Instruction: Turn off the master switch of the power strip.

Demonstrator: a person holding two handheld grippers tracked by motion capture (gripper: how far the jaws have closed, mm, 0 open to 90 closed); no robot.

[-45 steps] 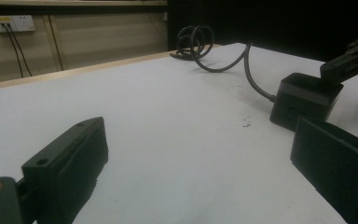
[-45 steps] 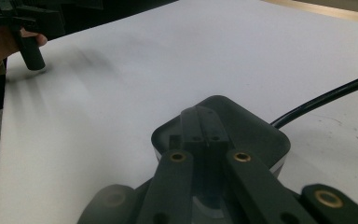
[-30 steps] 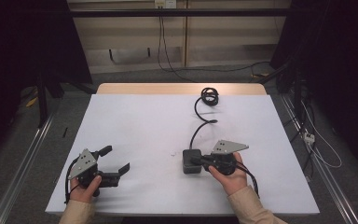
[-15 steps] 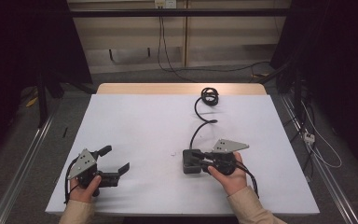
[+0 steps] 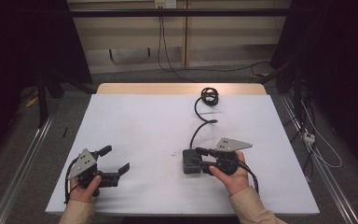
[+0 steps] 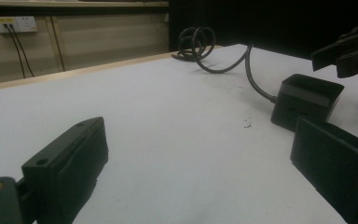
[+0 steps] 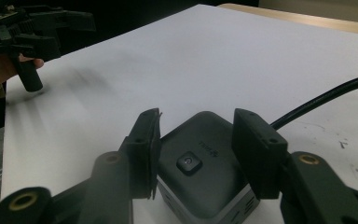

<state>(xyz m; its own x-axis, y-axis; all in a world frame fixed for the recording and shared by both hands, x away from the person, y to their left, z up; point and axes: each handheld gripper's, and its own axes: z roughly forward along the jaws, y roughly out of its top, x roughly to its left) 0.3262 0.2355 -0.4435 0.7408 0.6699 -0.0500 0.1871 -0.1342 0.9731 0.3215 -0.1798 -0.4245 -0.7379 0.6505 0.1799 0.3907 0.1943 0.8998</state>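
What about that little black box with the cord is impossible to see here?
- Box, right gripper view: near side cut off by the bottom edge; small lettering by its button too blurred to read.
- Box sides: right gripper jaws flank them, so contact is unclear.
- Cord, high view: far end lost in its own coil; any plug hidden.
- Left gripper: nothing between its open jaws.

**Bright table, dark room**

Light falls from above onto my white table (image 5: 140, 121); everything around it sinks into black. In my right gripper view, the table left of my jaws smears with motion blur and the jaws' near ends go soft. My left gripper view is dim, with blurred foreground.
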